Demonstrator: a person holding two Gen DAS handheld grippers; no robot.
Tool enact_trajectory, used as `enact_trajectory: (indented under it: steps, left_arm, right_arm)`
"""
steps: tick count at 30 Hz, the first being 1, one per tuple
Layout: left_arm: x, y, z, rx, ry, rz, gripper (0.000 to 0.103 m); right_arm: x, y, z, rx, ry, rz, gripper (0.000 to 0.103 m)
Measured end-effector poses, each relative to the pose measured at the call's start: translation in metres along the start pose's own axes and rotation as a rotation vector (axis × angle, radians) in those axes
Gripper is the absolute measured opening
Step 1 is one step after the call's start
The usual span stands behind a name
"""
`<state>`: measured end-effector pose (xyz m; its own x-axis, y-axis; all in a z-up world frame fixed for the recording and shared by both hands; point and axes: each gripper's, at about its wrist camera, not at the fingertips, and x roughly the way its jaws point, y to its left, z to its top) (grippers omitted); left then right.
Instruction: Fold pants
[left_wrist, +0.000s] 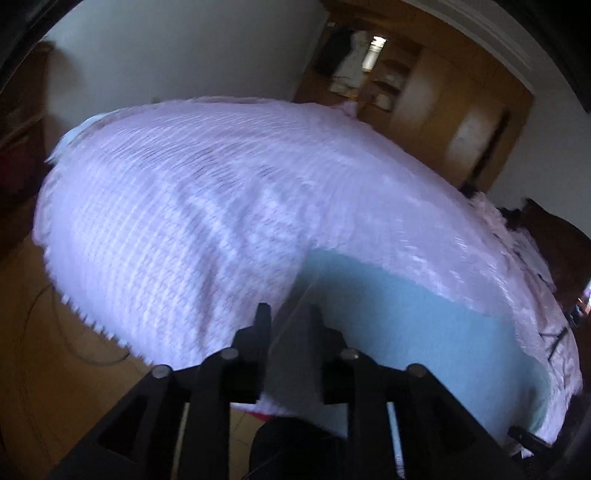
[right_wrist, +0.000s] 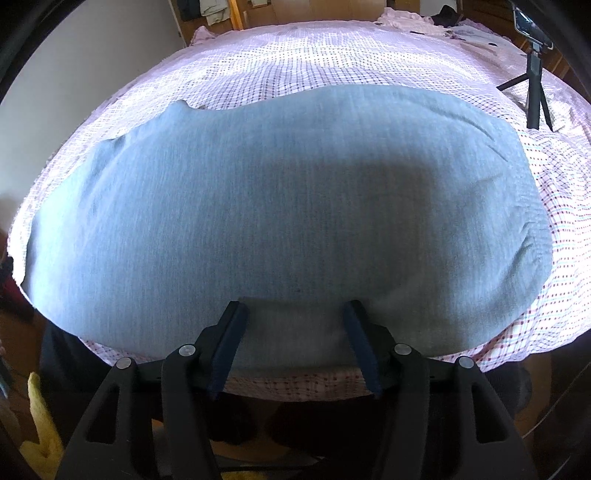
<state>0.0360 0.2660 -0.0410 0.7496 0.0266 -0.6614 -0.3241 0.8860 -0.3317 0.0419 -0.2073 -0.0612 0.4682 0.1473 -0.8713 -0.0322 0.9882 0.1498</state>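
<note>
The left gripper (left_wrist: 286, 317) is hovering at the near edge of a bed, its two black fingers (left_wrist: 260, 325) standing close together with a thin fold of grey-blue cloth passing between them; the view is blurred, so whether the pads are truly pinching that fold I cannot tell. To its left, the pink checked bedspread (left_wrist: 177, 206) is hanging over the bed's edge above a wooden floor (left_wrist: 44, 369). To its right, the light blue pants (left_wrist: 406, 314) are lying on the bedspread, running away toward the right. Beyond the bed, a wooden wardrobe (left_wrist: 436, 92) is standing against the wall.

In the right wrist view, the pants (right_wrist: 280, 206) are lying spread flat across the bedspread (right_wrist: 332, 51), filling most of the bed's near half, with a small raised corner at the far left and shallow creases at the far right. The right gripper (right_wrist: 293, 314) is hanging over the pants' near edge with its fingers (right_wrist: 231, 332) spread wide, gripping nothing, the cloth showing between them. At the far right, a small black tripod (right_wrist: 533, 92) is standing on the bedspread, well apart from the pants.
</note>
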Motion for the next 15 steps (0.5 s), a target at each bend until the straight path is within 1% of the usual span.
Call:
enact_trajectory:
  steps: [3, 4, 8, 11, 15]
  left_arm:
    - [0.013, -0.012, 0.013, 0.049, 0.028, -0.055, 0.037]
    - [0.02, -0.016, 0.018, 0.07, 0.036, -0.069, 0.039]
    - [0.047, -0.025, 0.03, 0.126, 0.076, -0.083, 0.04]
    - [0.065, -0.027, 0.028, 0.131, 0.117, -0.09, 0.04]
    - [0.079, -0.024, 0.027, 0.134, 0.136, -0.093, 0.04]
  right_arm:
    - [-0.007, 0.007, 0.005, -0.001, 0.005, -0.011, 0.051]
    - [-0.01, 0.008, 0.007, 0.004, -0.001, -0.001, 0.051]
    - [-0.023, 0.012, 0.013, 0.032, -0.035, 0.041, 0.051]
    - [-0.027, 0.015, 0.018, 0.049, -0.051, 0.058, 0.051]
    - [-0.025, 0.019, 0.02, 0.059, -0.053, 0.067, 0.051]
